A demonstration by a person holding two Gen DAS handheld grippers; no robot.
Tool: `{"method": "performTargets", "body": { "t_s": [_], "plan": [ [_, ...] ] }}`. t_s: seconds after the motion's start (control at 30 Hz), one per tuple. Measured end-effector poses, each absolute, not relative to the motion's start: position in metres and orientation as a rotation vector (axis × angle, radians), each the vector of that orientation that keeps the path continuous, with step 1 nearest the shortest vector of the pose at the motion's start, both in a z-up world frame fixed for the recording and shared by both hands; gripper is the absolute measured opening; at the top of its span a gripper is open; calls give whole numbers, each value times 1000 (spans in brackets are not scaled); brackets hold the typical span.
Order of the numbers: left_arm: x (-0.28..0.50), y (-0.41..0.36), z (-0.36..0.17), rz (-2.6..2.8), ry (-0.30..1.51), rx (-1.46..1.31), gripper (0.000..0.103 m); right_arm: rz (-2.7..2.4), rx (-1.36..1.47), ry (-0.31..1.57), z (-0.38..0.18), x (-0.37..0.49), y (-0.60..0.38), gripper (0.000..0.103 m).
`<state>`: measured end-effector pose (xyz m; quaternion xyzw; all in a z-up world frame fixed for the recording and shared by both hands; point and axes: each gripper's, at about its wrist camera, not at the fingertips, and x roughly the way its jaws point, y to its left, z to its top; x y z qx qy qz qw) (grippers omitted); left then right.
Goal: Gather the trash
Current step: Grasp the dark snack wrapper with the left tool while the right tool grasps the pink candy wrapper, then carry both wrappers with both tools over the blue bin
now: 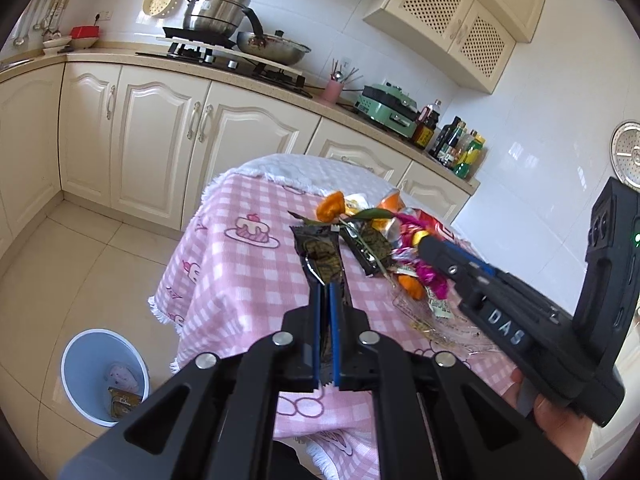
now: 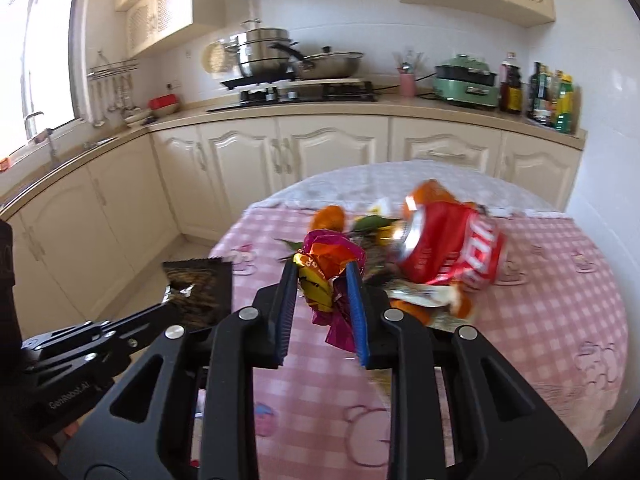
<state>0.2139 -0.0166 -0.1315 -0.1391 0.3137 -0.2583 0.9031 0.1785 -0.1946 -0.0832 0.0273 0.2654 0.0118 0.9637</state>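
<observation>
My left gripper (image 1: pixel 325 286) is shut on a dark brown snack wrapper (image 1: pixel 320 252), held up over the left edge of the pink checked table (image 1: pixel 240 280). The right wrist view shows that wrapper (image 2: pixel 200 292) at the left. My right gripper (image 2: pixel 321 266) is shut on a crumpled magenta, orange and yellow candy wrapper (image 2: pixel 326 272), which fills the gap between its blue pads. It sits at the near side of a trash pile with a crushed red can (image 2: pixel 452 248), orange peel (image 2: pixel 328 218) and a second dark wrapper (image 1: pixel 368 248). A blue bin (image 1: pixel 76 360) on the floor holds some trash.
Cream cabinets and a counter run behind the table, with a stove, pots (image 1: pixel 216 8), a green appliance (image 2: pixel 464 80) and bottles (image 2: pixel 552 96). Tiled floor lies between table and cabinets. A hand holds the right gripper's body (image 1: pixel 560 328) at the right.
</observation>
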Motion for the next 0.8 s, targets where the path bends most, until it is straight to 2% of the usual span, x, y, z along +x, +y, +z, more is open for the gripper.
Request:
{"method": "performTargets", "body": {
  "t_s": [0.43,0.8],
  "plan": [
    [218,92,-150,-333,636,-338,4,318,5,621,-111,218,-68,25],
    [268,208,-263,-33,841,-402,4,481,-36,851,-224,292,56,25]
  ]
}}
